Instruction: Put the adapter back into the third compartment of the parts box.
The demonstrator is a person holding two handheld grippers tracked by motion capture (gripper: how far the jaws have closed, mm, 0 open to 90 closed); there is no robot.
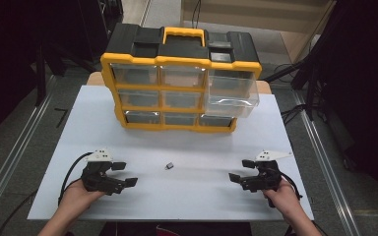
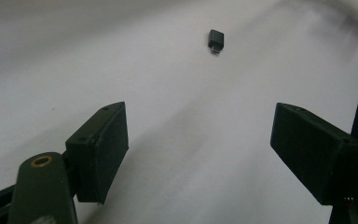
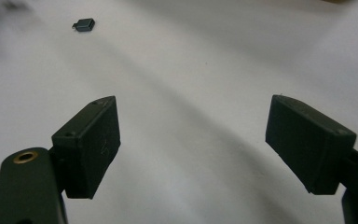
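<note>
A small dark adapter [image 1: 169, 166] lies on the white table [image 1: 177, 147], midway between my two grippers. A yellow and black drawer cabinet [image 1: 177, 83] stands at the back, and its upper right clear drawer [image 1: 231, 96] is pulled out. My left gripper [image 1: 126, 173] rests near the front left, open, with nothing between its jaws. My right gripper [image 1: 241, 170] rests near the front right, open and empty too. In the left gripper view the adapter [image 2: 216, 40] lies well ahead of my left gripper [image 2: 200, 154]. In the right gripper view the adapter [image 3: 84, 24] lies far ahead at the upper left of my right gripper [image 3: 193, 149].
The cabinet holds several clear drawers in three rows, all pushed in but the upper right one. Metal rails [image 1: 15, 152] run along both sides of the table. Cables and dark stands crowd the floor at the right.
</note>
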